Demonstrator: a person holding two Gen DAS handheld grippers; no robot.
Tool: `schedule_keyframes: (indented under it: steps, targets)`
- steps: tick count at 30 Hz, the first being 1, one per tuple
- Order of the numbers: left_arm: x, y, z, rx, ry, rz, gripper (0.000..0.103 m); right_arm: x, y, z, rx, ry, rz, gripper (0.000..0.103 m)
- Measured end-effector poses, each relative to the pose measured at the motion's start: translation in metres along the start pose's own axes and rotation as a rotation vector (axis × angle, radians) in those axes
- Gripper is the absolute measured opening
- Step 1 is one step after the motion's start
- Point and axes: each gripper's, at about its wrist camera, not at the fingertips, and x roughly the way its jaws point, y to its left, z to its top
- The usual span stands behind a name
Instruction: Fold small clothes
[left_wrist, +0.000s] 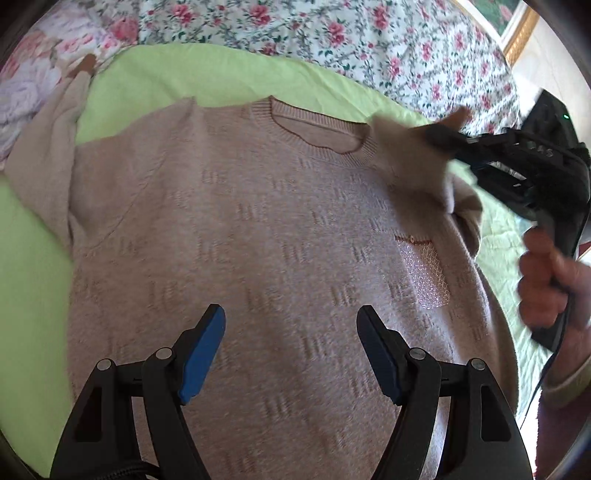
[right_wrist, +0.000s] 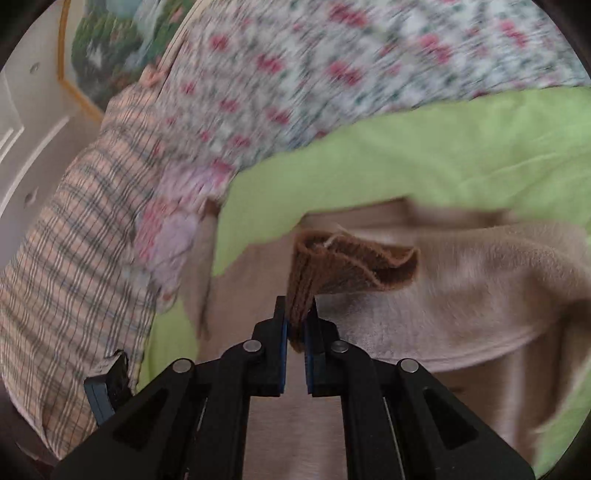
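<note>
Left wrist view: a beige knitted sweater (left_wrist: 258, 240) lies face up and spread flat on a light green sheet (left_wrist: 177, 77), its ribbed neckline toward the floral bedding (left_wrist: 369, 40) beyond. The left gripper (left_wrist: 291, 350) hovers over the lower body of the garment with its blue-padded jaws standing wide apart and nothing between them. At the right edge, a hand (left_wrist: 546, 273) holds the right gripper (left_wrist: 439, 136), which carries the end of one sleeve across the shoulder near the neckline; the grip itself is blurred here. A shiny mesh pocket patch (left_wrist: 424, 269) shows on the chest, seen only in this view.

Right wrist view: the right gripper (right_wrist: 295, 321) has its jaws clamped together on the brown ribbed cuff (right_wrist: 332, 266) of the sleeve, the fabric pinched between the pads, with the sleeve trailing off to the right above the sweater (right_wrist: 406, 325). Only this view shows a plaid cloth (right_wrist: 74, 258) at the left and a framed picture (right_wrist: 107, 48) on the wall; the background is smeared.
</note>
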Motion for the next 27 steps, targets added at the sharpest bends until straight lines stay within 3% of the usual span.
schedule_keyframes:
  steps: [6, 9, 10, 11, 12, 15, 20, 21, 24, 27]
  targets:
    - [0.004, 0.020, -0.004, -0.028, 0.014, -0.059, 0.075, 0.076, 0.021, -0.029, 0.025, 0.160, 0.101, 0.009]
    - [0.017, 0.026, -0.003, -0.047, 0.028, -0.077, 0.077, 0.086, 0.019, -0.042, 0.059, 0.206, 0.112, 0.019]
    - [0.020, 0.027, -0.001, -0.047, 0.026, -0.077, 0.078, 0.086, 0.015, -0.043, 0.085, 0.211, 0.130, 0.036]
    - [0.023, 0.026, 0.002, -0.044, 0.020, -0.077, 0.079, 0.084, 0.011, -0.042, 0.107, 0.204, 0.144, 0.051]
    - [0.025, 0.025, 0.006, -0.044, 0.014, -0.079, 0.080, 0.079, 0.006, -0.042, 0.123, 0.190, 0.152, 0.055]
    - [0.033, 0.023, 0.018, -0.064, 0.001, -0.100, 0.083, 0.060, -0.005, -0.038, 0.145, 0.145, 0.159, 0.057]
    - [0.051, 0.026, 0.044, -0.111, -0.025, -0.063, 0.081, 0.005, -0.021, -0.032, 0.138, 0.017, 0.065, 0.057]
    - [0.052, 0.027, 0.049, -0.124, -0.038, -0.060, 0.075, -0.006, -0.024, -0.032, 0.140, -0.009, 0.042, 0.057]
    - [0.051, 0.029, 0.056, -0.108, -0.044, -0.071, 0.005, -0.040, -0.038, -0.035, 0.159, -0.093, -0.033, 0.057]
    - [0.020, 0.027, 0.058, -0.089, -0.084, -0.108, 0.004, -0.075, -0.053, -0.043, 0.172, -0.166, -0.134, 0.057]
